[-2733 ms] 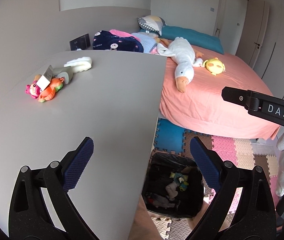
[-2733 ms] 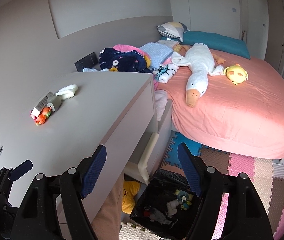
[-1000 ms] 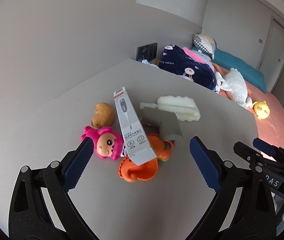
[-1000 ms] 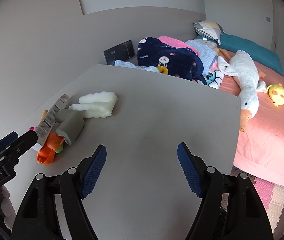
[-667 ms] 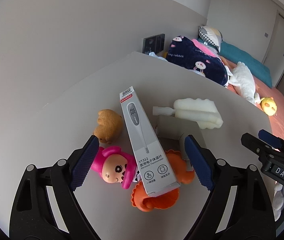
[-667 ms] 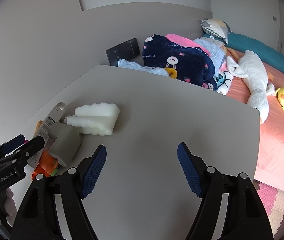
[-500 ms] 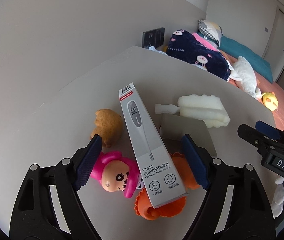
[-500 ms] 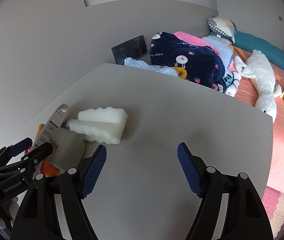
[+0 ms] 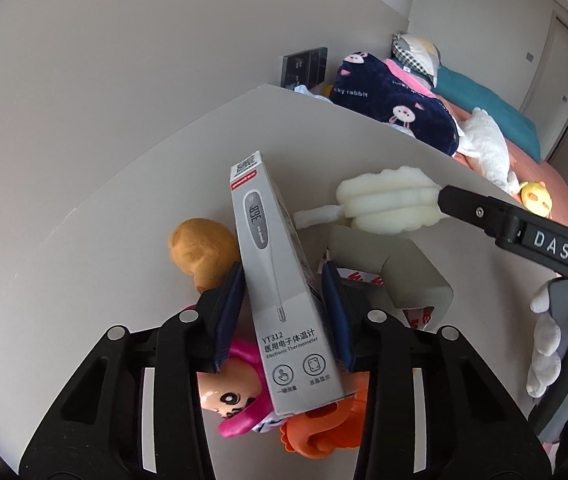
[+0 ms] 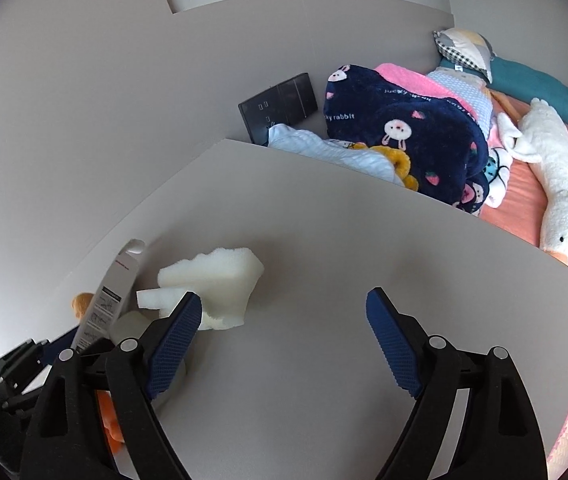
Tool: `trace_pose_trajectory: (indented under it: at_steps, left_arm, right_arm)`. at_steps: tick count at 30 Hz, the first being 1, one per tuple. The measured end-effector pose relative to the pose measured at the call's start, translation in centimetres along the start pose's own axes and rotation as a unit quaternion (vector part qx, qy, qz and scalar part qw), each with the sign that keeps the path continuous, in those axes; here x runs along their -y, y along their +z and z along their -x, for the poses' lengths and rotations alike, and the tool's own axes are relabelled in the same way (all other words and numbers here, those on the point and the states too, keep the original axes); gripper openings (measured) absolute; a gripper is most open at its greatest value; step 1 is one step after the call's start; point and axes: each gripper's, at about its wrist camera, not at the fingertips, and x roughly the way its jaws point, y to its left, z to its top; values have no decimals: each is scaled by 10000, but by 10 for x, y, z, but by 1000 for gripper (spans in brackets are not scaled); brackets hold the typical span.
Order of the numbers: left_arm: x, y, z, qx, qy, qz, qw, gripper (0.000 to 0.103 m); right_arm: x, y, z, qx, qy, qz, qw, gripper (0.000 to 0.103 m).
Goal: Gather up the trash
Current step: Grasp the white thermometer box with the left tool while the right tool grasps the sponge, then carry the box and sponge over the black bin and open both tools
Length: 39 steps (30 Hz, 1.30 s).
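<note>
On the grey desk (image 10: pixel 324 264), close to the wall, the left gripper (image 9: pixel 281 300) has just been closing around a long grey thermometer box (image 9: pixel 279 280), and its blue pads now sit against both sides of the carton, which slants up and away between them; the left pad touches the box edge, while on the right the contact is harder to judge, so the hold looks snug rather than certain. Under the box's near end lie a pink-haired doll (image 9: pixel 231 396) and an orange plastic toy (image 9: pixel 320 428), with a small brown plush (image 9: pixel 199 248) just to the left. Beside the box on the right sits a grey cardboard piece (image 9: pixel 408 272), and beyond that a lump of white foam (image 9: pixel 388 204). Over the open desktop to the right, the right gripper (image 10: pixel 284 320) has just been widening its jaws and grips nothing; its left pad stands just in front of the white foam without touching it as far as can be seen. Past the desk's far edge lie a navy rabbit-print blanket (image 10: pixel 404 132) and a bed with a coral sheet (image 10: pixel 532 208) bearing a white goose plush (image 10: pixel 552 168)
</note>
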Motion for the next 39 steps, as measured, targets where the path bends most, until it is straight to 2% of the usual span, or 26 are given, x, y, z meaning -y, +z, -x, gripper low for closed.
trace_pose_trajectory:
  at_steps: [5, 11, 20, 22, 25, 26, 27, 29, 33, 39]
  left_arm:
    - [-3, 1, 1, 83, 70, 64, 9999, 31]
    - [-5, 2, 7, 176, 68, 83, 9998, 31]
    - [-1, 3, 9, 193, 35, 21, 9998, 31]
    - [-1, 4, 10, 204, 23, 15, 9998, 31]
    - [-1, 5, 13, 232, 5, 18, 9997, 31]
    - [0, 5, 14, 244, -2, 13, 9997, 31]
    - [0, 5, 15, 259, -5, 9, 9997, 31]
    - [1, 5, 18, 288, -24, 5, 9996, 31]
    - [3, 6, 23, 359, -73, -28, 9993, 31]
    - [12, 5, 34, 509, -60, -171, 9985, 31]
  right_arm:
    - [0, 11, -16, -170, 388, -592, 9973, 85]
    - [-14, 14, -27, -258, 740, -843, 9934, 85]
    - [-29, 14, -41, -480, 520, -701, 9950, 84]
    - [-29, 11, -45, -590, 530, -640, 9948, 64]
    - [-32, 9, -45, -719, 550, -449, 9949, 43]
    - [-30, 9, -43, -681, 604, -490, 9946, 39]
    - [-28, 10, -38, -589, 685, -542, 9944, 30]
    - [-26, 12, -28, -417, 706, -563, 9950, 26]
    - [-21, 17, -2, 62, 437, -503, 9978, 22]
    - [-8, 16, 30, 327, 139, -405, 9985, 22]
